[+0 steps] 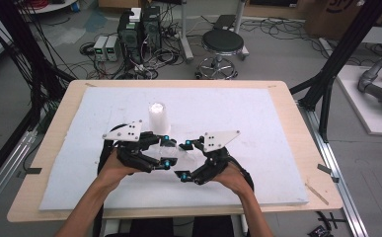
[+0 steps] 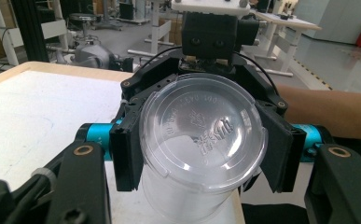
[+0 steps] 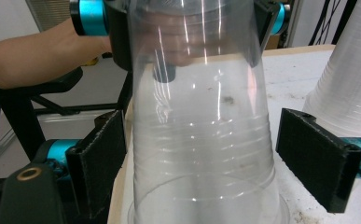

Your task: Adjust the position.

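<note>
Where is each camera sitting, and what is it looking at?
High view: above the table, looking down; forearms, both hands, left tongs and right tongs show.
Left gripper view: on the left tongs, facing the clear cup bottom.
Right gripper view: on the right tongs, pads beside the cup, with the cup stack.
Both gripper views share that cup.

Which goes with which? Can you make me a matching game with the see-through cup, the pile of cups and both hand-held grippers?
1. single clear plastic cup
2. stack of clear plastic cups
3. left hand-held gripper
4. right hand-held gripper

A. jaws open beside the cup
B. standing on the white foam board
C. held sideways above the board
D. shut on the cup

Pairs: 1-C, 2-B, 3-D, 4-A
</note>
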`<action>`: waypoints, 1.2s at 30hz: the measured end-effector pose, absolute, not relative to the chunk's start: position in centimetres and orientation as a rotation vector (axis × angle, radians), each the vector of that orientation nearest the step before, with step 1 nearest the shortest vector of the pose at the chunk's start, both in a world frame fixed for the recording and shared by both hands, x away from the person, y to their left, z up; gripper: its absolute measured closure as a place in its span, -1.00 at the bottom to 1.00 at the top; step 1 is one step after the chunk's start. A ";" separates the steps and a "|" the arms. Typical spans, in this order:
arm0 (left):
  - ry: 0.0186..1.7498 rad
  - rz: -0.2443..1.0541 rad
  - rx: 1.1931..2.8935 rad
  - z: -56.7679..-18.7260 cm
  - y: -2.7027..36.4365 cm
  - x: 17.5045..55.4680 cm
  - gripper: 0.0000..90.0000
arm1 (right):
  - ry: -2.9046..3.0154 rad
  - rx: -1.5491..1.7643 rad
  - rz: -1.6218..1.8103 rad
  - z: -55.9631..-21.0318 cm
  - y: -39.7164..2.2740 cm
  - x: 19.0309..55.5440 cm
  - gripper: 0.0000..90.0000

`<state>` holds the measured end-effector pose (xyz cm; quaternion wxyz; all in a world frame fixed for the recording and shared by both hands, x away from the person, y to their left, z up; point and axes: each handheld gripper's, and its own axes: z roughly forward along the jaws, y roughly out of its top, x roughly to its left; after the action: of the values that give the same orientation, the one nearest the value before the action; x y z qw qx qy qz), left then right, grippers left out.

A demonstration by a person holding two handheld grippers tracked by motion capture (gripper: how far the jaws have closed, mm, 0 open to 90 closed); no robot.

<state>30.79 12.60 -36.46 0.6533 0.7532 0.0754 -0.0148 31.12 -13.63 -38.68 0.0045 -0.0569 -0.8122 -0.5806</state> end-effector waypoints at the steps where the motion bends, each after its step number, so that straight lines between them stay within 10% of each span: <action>1: 0.169 -0.032 1.710 -36.4 12.7 30.8 -0.09 | -2.543 -0.179 -1.813 -38.7 -13.6 31.1 -0.62; 14: 0.169 -0.031 1.722 -36.6 12.6 30.8 -0.10 | -2.583 -0.144 -1.778 -38.9 -13.2 31.2 -0.24; 18: 0.256 0.041 1.753 -36.4 12.5 30.8 -0.69 | -2.599 -0.146 -1.767 -39.0 -13.3 31.2 -0.22; 21: 0.253 0.020 1.738 -36.3 12.8 30.8 -0.76 | -2.604 -0.151 -1.754 -39.0 -13.3 31.2 -0.22; 36: 0.191 0.042 1.935 -34.9 14.0 30.5 -0.76 | -2.710 -0.151 -1.608 -37.6 -13.9 31.1 -0.22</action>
<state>30.51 13.96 -34.90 0.5633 0.8220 0.0813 0.0178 31.13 -13.85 -37.56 -0.0064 -0.0480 -0.8590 -0.5097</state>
